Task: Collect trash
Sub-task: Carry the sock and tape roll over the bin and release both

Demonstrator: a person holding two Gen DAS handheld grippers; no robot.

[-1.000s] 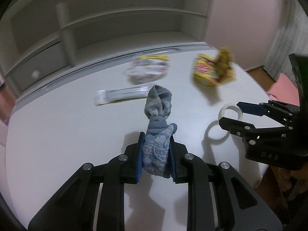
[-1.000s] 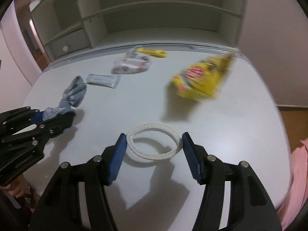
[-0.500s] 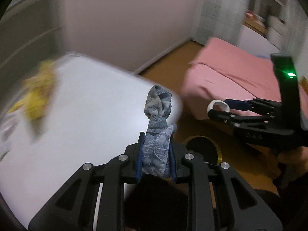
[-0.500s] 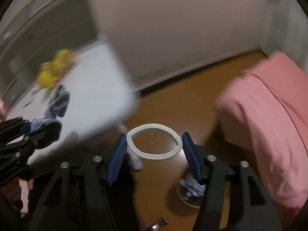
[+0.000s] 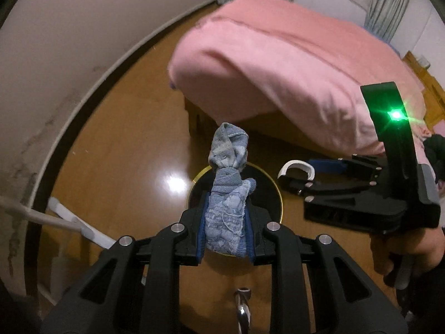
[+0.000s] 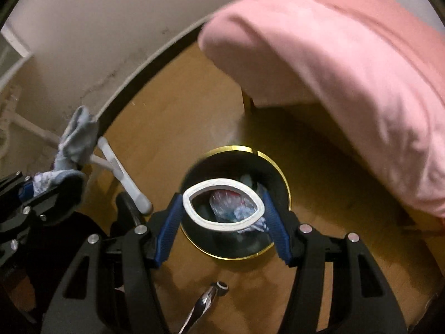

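A pink blanket-covered bed lies beyond both claws. A round black bin with a gold rim, holding crumpled wrappers, sits directly beneath the right claw, which is clamped on a squashed white ring. The left claw squeezes a knotted blue-grey sock, its free end sticking forward over the bin's near edge.

Both wrist cameras look steeply down along their own fingers at the wooden floor. The right one sits close above the black bin; the left sees that bin behind its fingers. Both share the pink bed toward one o'clock.
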